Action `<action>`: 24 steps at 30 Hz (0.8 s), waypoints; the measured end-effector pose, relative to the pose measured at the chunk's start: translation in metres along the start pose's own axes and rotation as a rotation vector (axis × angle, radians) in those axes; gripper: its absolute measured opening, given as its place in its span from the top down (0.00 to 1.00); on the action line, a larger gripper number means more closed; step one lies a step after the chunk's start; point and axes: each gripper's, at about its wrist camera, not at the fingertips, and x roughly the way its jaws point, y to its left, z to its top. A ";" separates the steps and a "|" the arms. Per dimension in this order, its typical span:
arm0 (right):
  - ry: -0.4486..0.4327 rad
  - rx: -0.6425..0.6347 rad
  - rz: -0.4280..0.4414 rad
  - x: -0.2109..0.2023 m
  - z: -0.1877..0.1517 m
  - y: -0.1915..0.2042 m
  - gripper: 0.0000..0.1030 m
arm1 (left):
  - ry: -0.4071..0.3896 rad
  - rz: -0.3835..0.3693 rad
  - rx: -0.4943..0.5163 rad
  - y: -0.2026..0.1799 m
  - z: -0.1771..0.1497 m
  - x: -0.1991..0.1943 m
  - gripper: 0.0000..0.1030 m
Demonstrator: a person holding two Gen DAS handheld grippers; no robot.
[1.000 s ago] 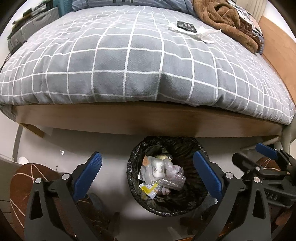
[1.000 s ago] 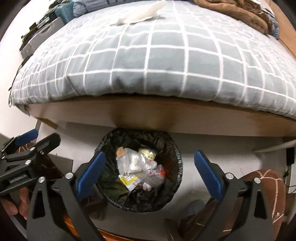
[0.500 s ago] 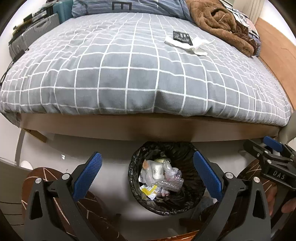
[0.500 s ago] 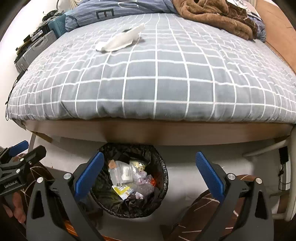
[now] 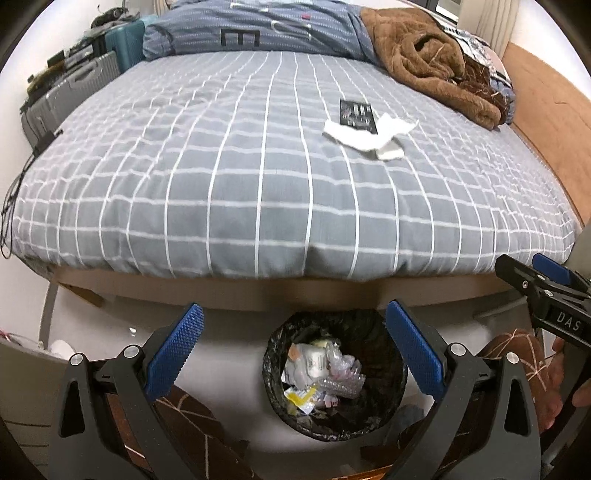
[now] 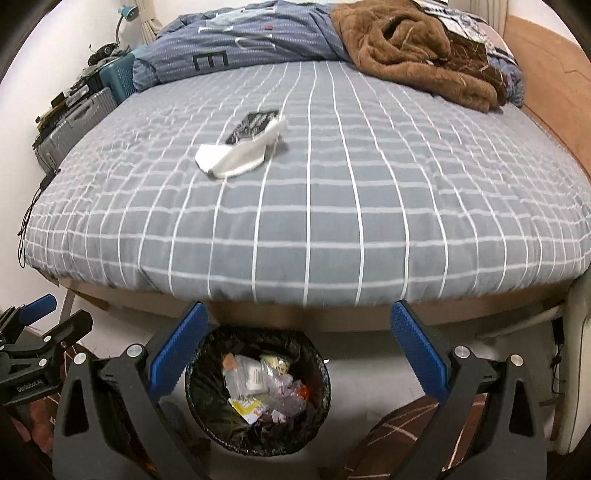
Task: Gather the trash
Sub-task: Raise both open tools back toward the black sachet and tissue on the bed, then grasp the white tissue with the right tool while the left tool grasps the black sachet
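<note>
Left tongs (image 5: 293, 330): I see my blue pads spread wide apart with nothing between them, hanging above the bin on its near side.
Right tongs (image 6: 297, 330): also wide apart and empty, above the bin; in the left view they show at the far right (image 5: 539, 280), with a hand (image 5: 563, 384) beneath them.
Bin (image 5: 334, 376): a round bin with a black liner, standing on the pale floor just in front of the bed's wooden edge; I count wrappers, clear plastic and a yellow packet inside it (image 6: 258, 391).
White tissue (image 5: 371, 136): crumpled on the grey checked bedspread, well beyond the bin, towards the far side of the bed (image 6: 240, 157).
Black packet (image 5: 356, 114): flat on the bedspread, touching the tissue on the side away from the bin, and partly covered by it (image 6: 253, 125).
Bedspread (image 5: 221, 166): grey with white lines, draped over the bed edge directly behind the bin.
Brown blanket (image 5: 424, 55): bunched at the far corner of the bed, well apart from the bin.
Blue pillow (image 5: 258, 33): along the far end of the bed, opposite the bin.
Grey case (image 5: 66, 96): beside the bed, far from the bin, off to the left.
</note>
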 end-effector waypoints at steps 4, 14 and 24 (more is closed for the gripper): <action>-0.019 -0.010 0.005 -0.003 0.019 0.003 0.07 | -0.013 0.006 0.002 -0.001 0.017 -0.004 0.06; -0.010 -0.042 0.044 0.021 0.070 0.021 0.07 | -0.029 0.019 -0.010 0.006 0.056 0.005 0.06; 0.042 -0.016 0.081 0.077 0.127 0.049 0.13 | -0.015 0.036 -0.027 0.021 0.089 0.030 0.06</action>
